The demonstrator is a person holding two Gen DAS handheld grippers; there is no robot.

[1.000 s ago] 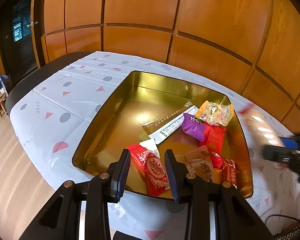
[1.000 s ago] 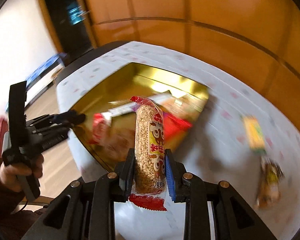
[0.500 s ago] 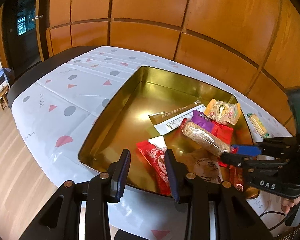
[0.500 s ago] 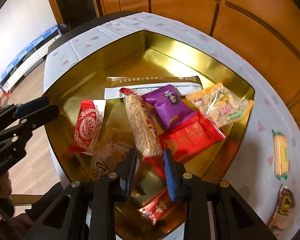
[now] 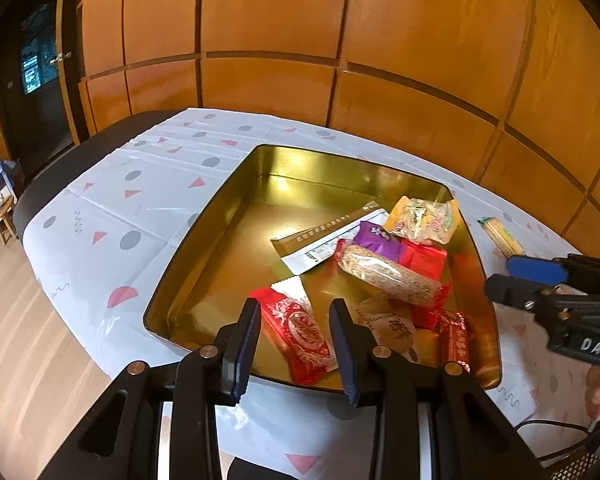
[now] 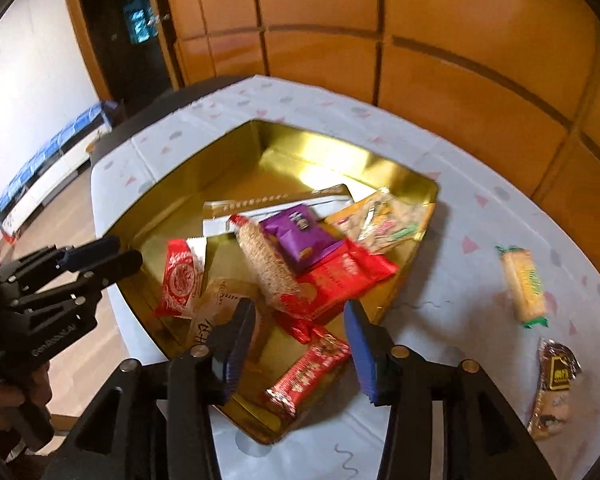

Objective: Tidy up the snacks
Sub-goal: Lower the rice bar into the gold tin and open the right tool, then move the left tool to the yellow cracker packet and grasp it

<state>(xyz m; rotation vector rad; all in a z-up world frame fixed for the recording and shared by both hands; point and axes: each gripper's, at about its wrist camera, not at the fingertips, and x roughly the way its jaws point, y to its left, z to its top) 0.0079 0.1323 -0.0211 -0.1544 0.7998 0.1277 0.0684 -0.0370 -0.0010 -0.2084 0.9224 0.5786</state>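
Rice bar (image 6: pixel 270 268) lies in tin (image 6: pixel 168 200); right tool (image 6: pixel 300 334) opening.

The whole right wrist view is a little blurred, so the print on the snack packets cannot be read. The long clear-wrapped puffed rice bar (image 6: pixel 272 268) covers part of the flat red foil packet (image 6: pixel 344 276) and the purple packet (image 6: pixel 296 234). The small brown packet (image 6: pixel 554 384) near the right edge of the white patterned tablecloth (image 6: pixel 452 216) is smeared. In the left wrist view the black right gripper (image 5: pixel 512 276) is cut off by the picture's right edge, and it hides the near end of the yellow cracker packet (image 5: pixel 500 234).
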